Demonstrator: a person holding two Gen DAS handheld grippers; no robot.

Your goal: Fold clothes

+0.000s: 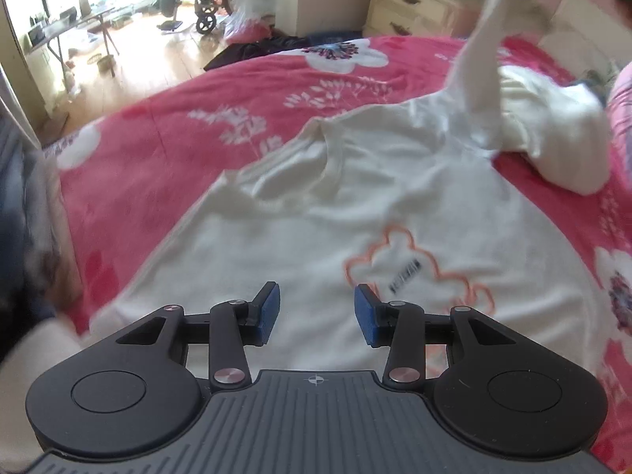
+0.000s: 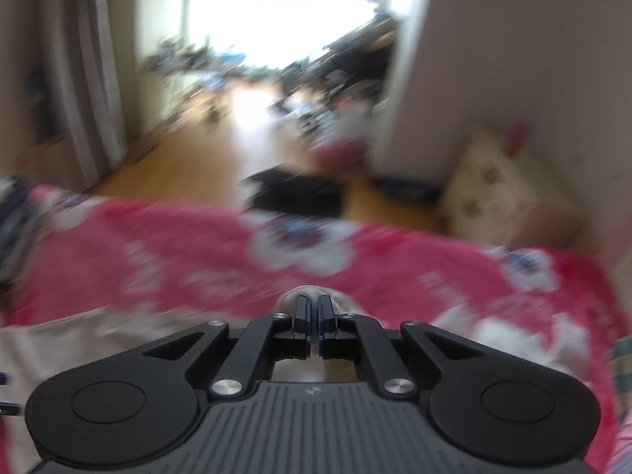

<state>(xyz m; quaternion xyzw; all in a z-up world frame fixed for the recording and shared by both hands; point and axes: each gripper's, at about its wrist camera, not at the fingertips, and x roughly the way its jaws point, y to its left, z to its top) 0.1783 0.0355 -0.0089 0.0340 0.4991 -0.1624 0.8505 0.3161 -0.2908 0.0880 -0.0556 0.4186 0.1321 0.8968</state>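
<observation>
White cotton long-sleeve shirt w/ orange flower-outline print (image 1: 335,213) lies spread on bed w/ pink floral blanket (image 1: 177,118). Left gripper (image 1: 317,312) hovers over shirt hem, jaws apart, nothing btwn. Right gripper (image 2: 315,308) raised above shirt, jaws clamped on sleeve end (image 1: 501,0); view blurred.

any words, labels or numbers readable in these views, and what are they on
No text can be read in either view.
White t-shirt: a short dark line of print sits inside the orange flower outline, too blurred to read.
Left gripper: only a small crosshair mark on its body, no letters.
Right wrist view: motion-blurred, nothing legible.
</observation>
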